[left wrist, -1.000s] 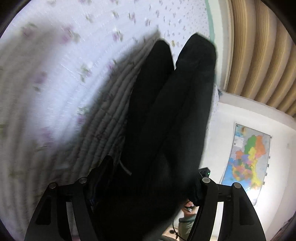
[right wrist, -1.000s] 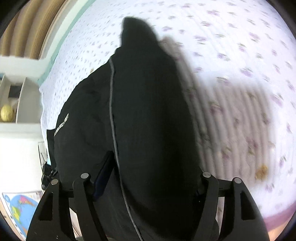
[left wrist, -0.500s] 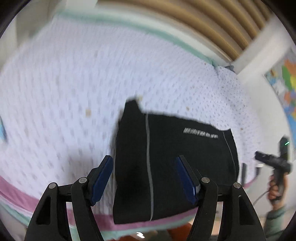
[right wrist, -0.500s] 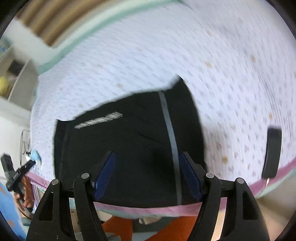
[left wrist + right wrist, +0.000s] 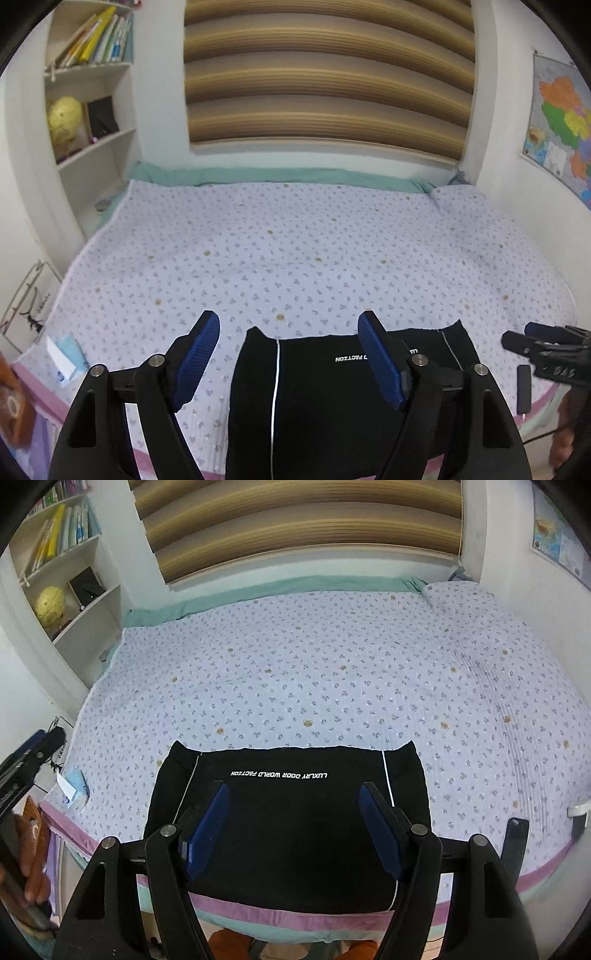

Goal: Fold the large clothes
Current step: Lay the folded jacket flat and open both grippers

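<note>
The garment (image 5: 291,823) is lying folded flat at the near edge of the bed (image 5: 332,672), while the left gripper (image 5: 288,358) and right gripper (image 5: 293,823) are hovering above it, both spread wide and holding nothing. Its near hem is sitting right on the bed's border, so a careless pinch or drag could be pulling it over the edge and undoing the fold.

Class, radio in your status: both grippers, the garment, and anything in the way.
Left gripper open, empty. Right gripper open, empty. Black garment folded flat at the bed's near edge. Nothing on it.
</note>
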`<state>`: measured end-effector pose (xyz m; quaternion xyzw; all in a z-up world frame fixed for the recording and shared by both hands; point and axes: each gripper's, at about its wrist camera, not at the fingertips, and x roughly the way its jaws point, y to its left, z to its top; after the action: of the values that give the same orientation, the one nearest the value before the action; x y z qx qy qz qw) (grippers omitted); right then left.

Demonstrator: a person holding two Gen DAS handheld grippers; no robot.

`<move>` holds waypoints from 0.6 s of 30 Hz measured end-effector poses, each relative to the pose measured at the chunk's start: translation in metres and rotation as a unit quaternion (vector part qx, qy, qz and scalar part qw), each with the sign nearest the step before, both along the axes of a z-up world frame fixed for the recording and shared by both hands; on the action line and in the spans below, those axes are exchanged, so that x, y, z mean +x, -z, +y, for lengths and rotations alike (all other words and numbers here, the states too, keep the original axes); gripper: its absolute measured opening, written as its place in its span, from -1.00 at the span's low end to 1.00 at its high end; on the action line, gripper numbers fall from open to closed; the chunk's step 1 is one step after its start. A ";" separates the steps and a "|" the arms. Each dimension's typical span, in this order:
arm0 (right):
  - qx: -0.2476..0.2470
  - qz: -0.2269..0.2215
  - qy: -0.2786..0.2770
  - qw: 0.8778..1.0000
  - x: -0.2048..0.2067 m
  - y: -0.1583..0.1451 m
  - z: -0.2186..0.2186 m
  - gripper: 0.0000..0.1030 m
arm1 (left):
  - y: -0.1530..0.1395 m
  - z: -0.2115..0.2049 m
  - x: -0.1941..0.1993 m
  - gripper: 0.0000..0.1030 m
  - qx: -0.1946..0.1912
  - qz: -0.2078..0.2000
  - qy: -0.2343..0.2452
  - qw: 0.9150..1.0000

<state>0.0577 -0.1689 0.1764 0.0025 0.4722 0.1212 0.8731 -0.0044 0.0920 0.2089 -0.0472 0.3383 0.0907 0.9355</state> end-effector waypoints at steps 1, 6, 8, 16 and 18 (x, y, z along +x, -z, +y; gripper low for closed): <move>-0.007 -0.001 0.004 1.000 -0.001 0.001 0.003 0.47 | -0.001 -0.004 -0.002 0.52 0.007 0.002 -0.005 1.000; -0.029 -0.002 0.019 0.999 0.005 0.008 0.010 0.47 | 0.007 -0.025 -0.005 0.52 0.055 0.013 -0.016 0.998; -0.036 -0.001 0.022 0.999 0.007 0.010 0.011 0.47 | 0.009 -0.033 -0.006 0.52 0.088 0.014 -0.024 0.996; -0.066 -0.012 0.013 0.998 0.002 0.014 0.016 0.54 | 0.007 -0.038 -0.004 0.52 0.086 -0.002 -0.016 0.996; -0.081 -0.018 0.010 0.996 0.001 0.015 0.018 0.54 | 0.008 -0.038 -0.003 0.52 0.086 -0.001 -0.018 0.996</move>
<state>0.0591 -0.1510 0.1617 -0.0659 0.4646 0.0733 0.8800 -0.0070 0.0542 0.2008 0.0270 0.3271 0.1364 0.9347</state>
